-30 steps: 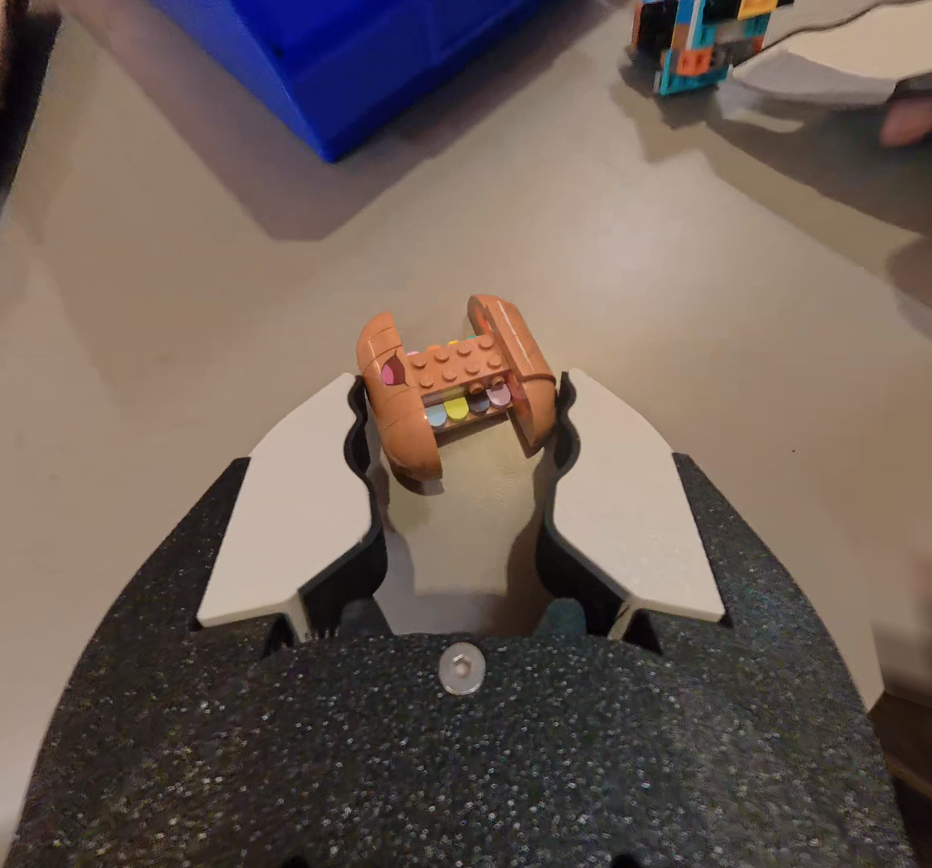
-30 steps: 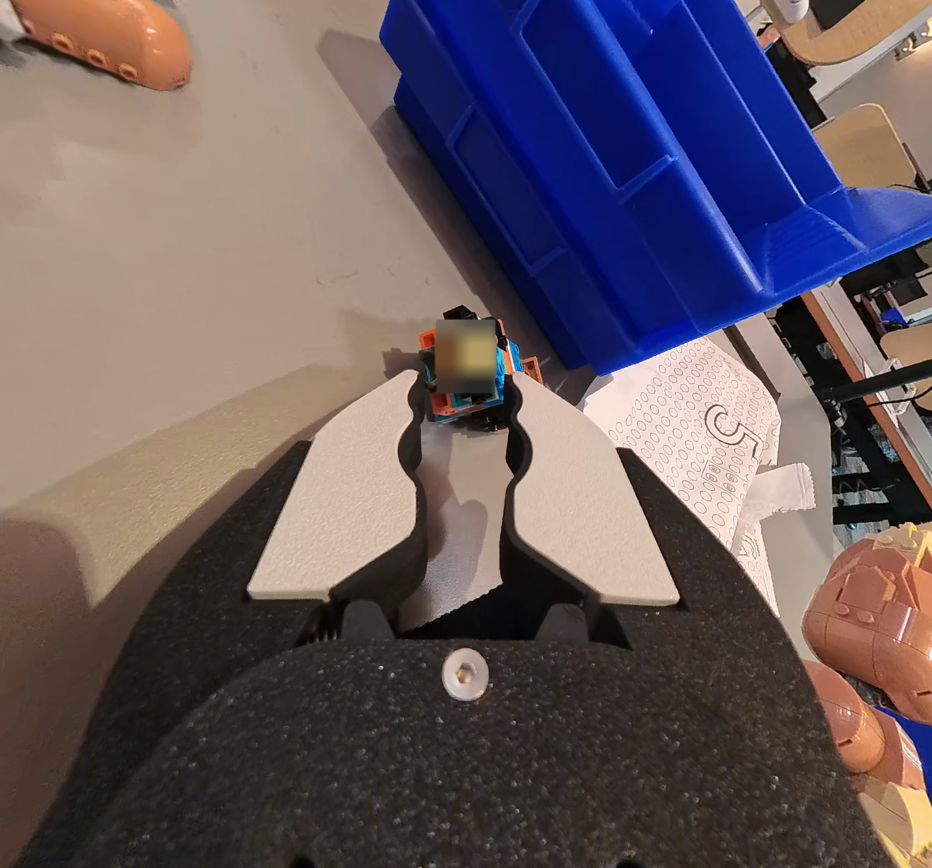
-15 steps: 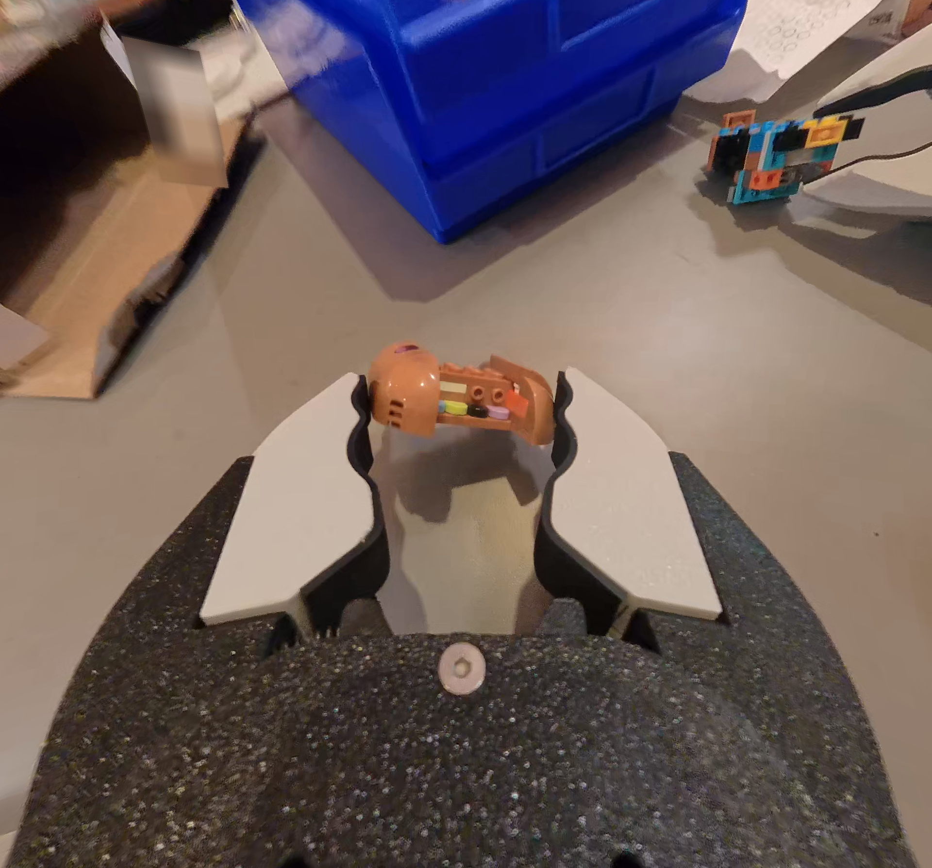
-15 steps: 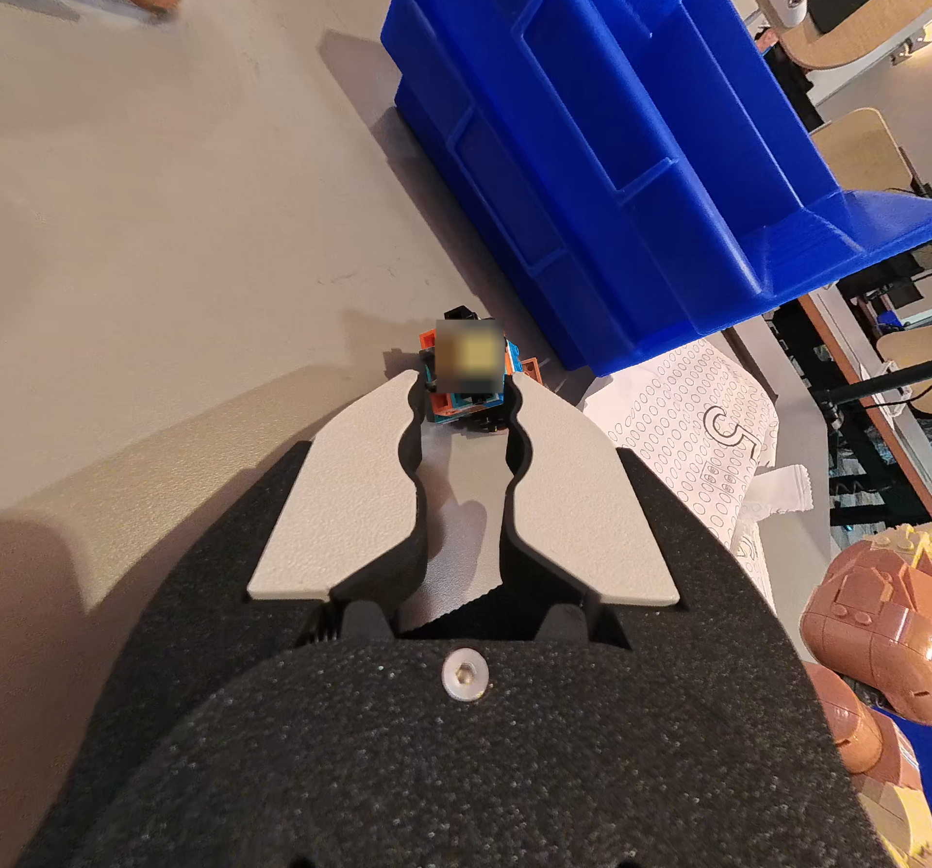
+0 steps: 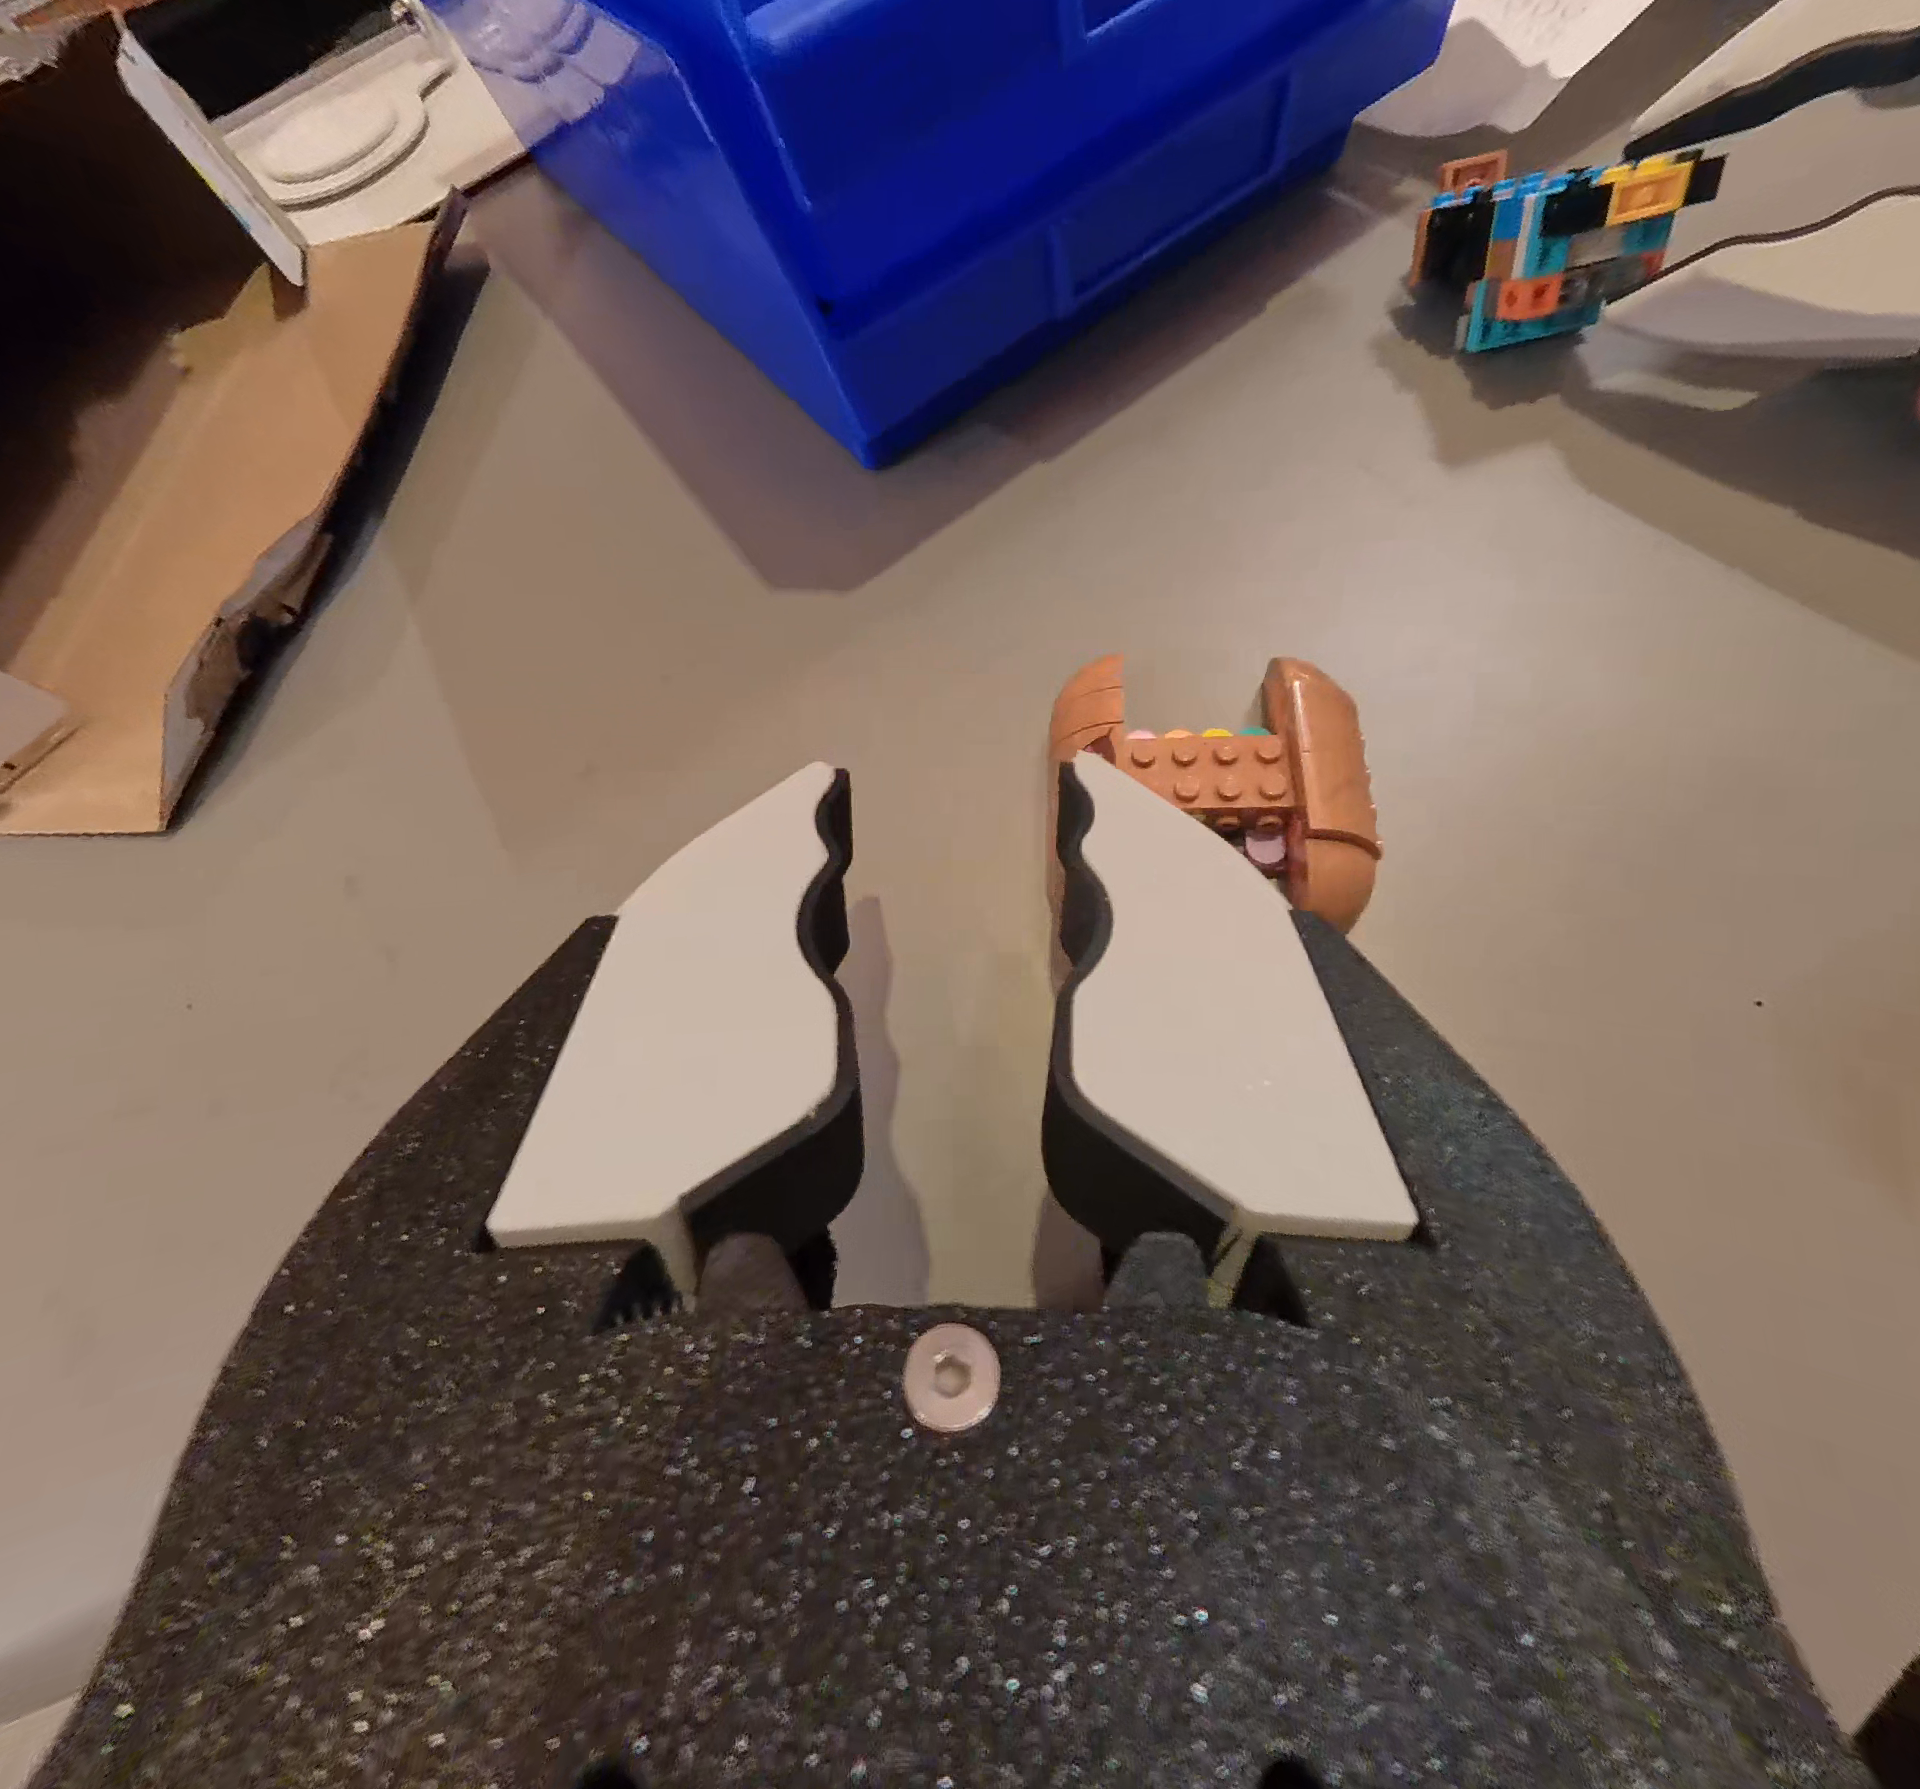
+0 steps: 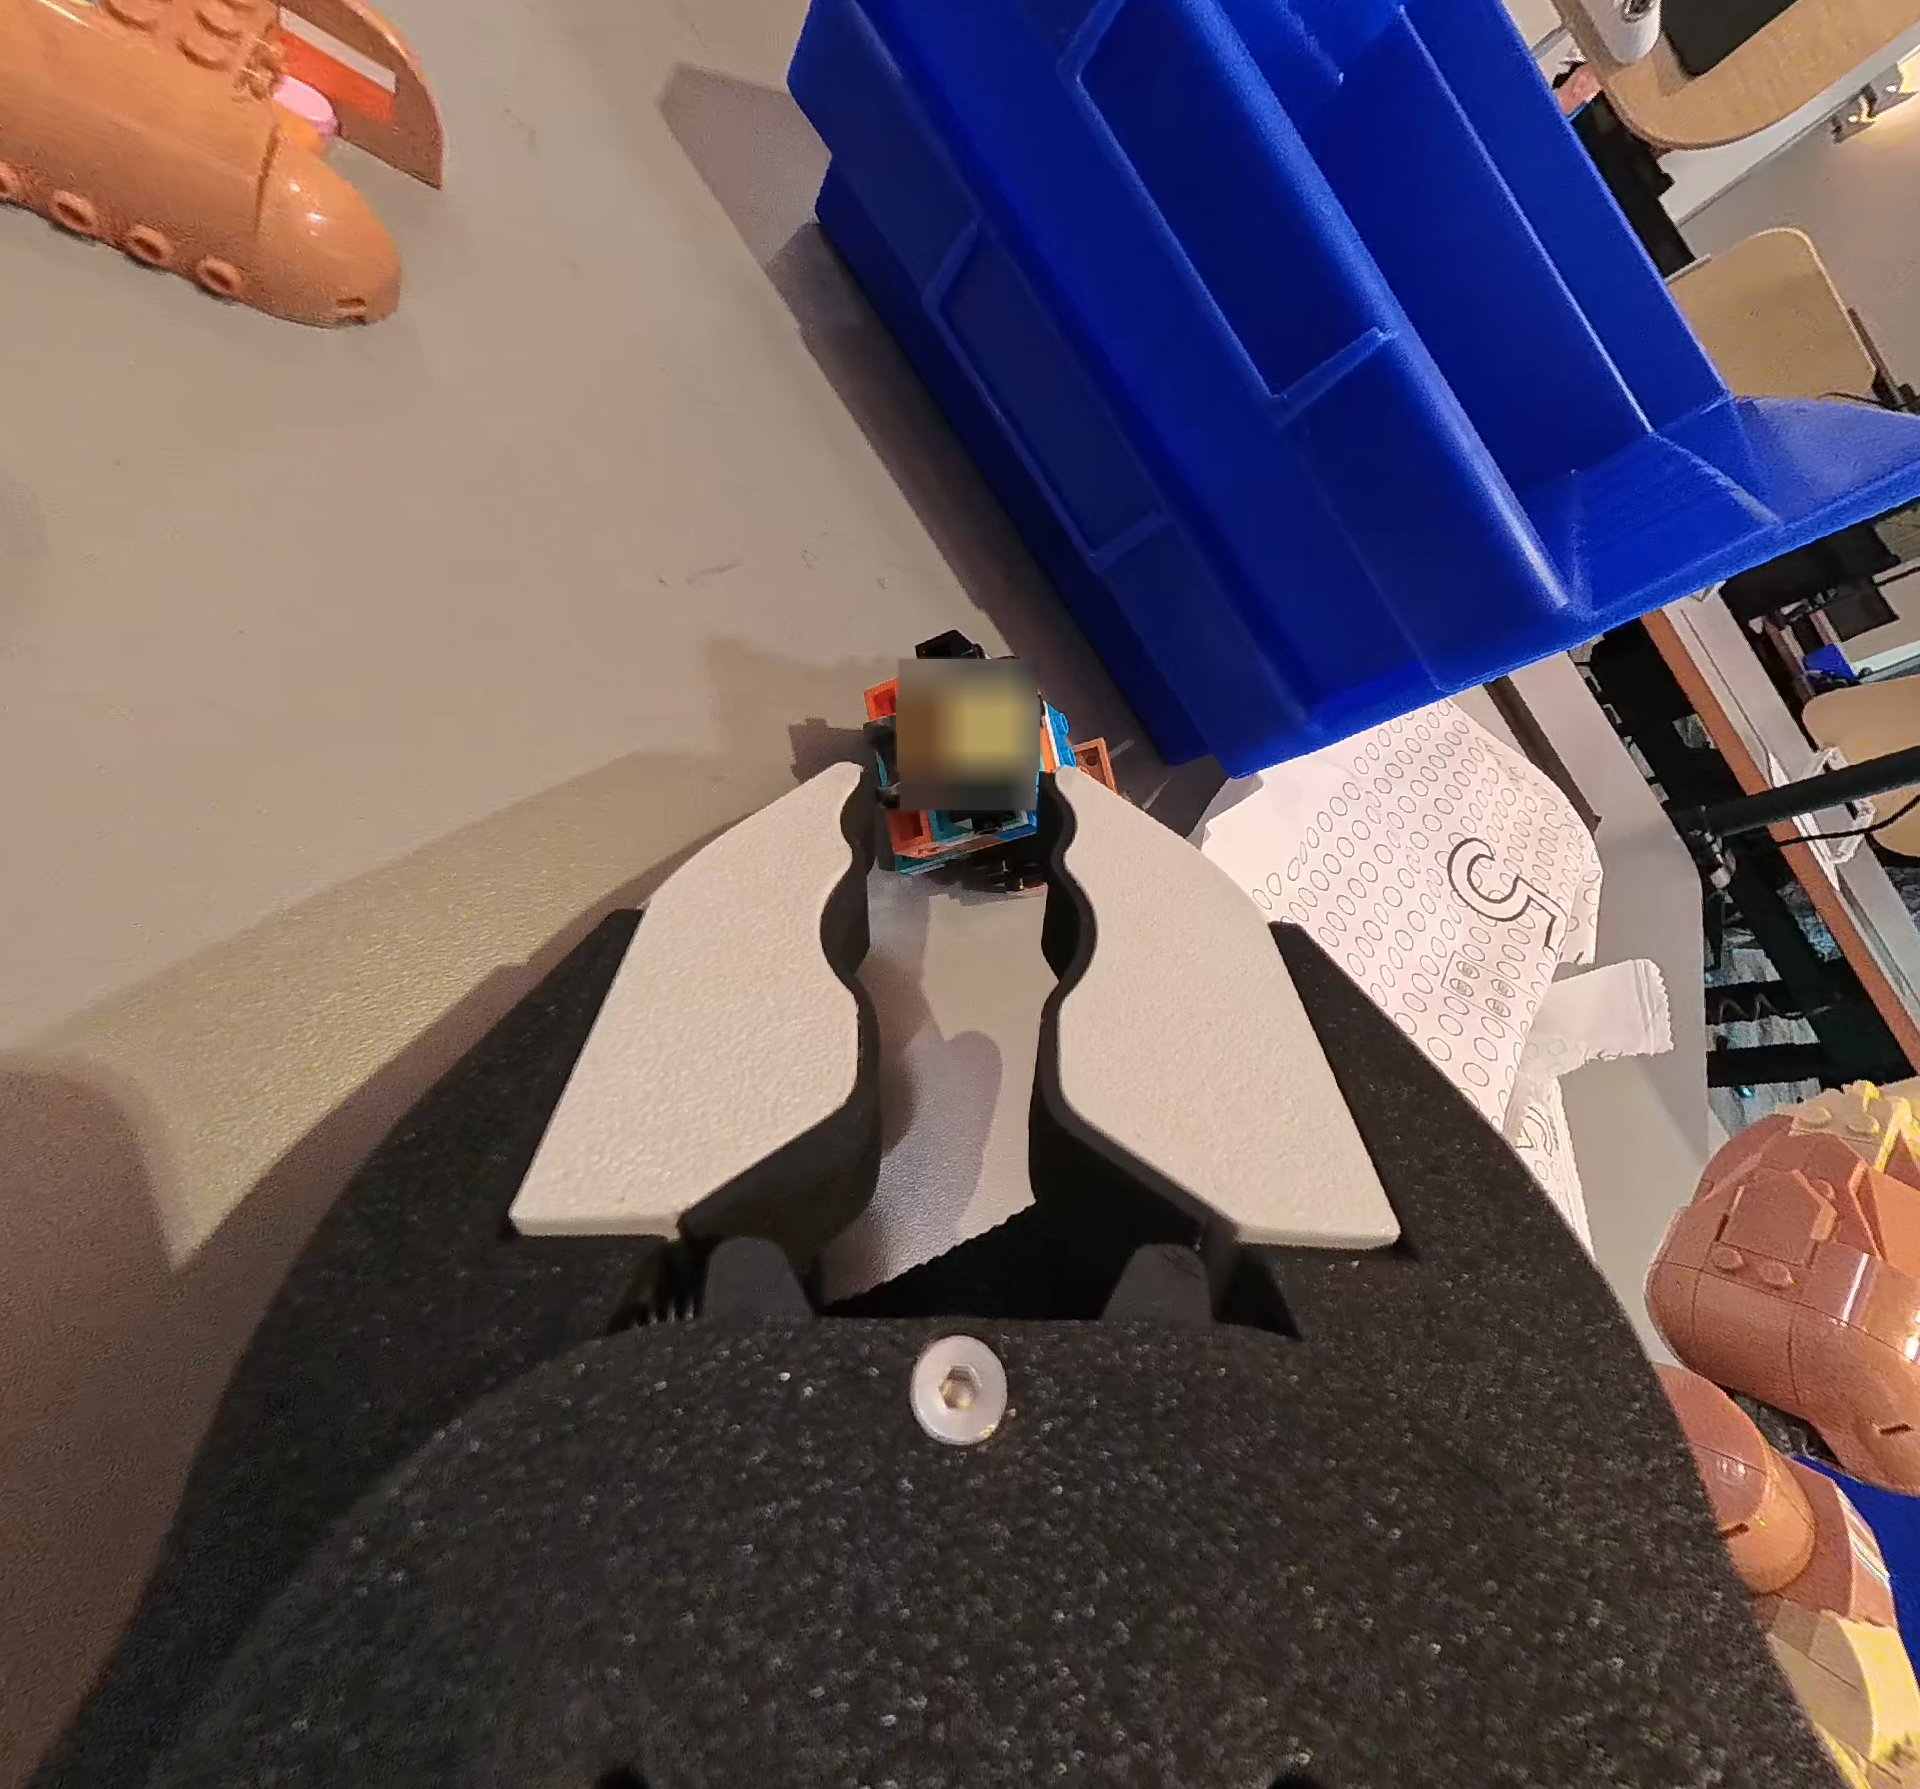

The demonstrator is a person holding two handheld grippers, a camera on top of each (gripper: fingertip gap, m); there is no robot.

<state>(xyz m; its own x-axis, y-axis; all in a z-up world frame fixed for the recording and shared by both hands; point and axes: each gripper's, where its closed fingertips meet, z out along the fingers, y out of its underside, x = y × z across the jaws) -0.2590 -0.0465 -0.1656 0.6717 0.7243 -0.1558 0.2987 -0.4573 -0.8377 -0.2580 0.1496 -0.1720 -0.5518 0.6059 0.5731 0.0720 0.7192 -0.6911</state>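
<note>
Left tongs hung empty and parted; the tan brick piece lay just right of them, mid-frame. Right tongs pinched the multicoloured brick block.

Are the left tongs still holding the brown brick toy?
Cannot tell if they touch. In the left wrist view the left tongs are open and empty; the brown brick toy lies on the table, partly hidden behind one finger.

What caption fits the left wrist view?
Open left claw beside tan brick piece on grey table, blue bin behind.
</note>
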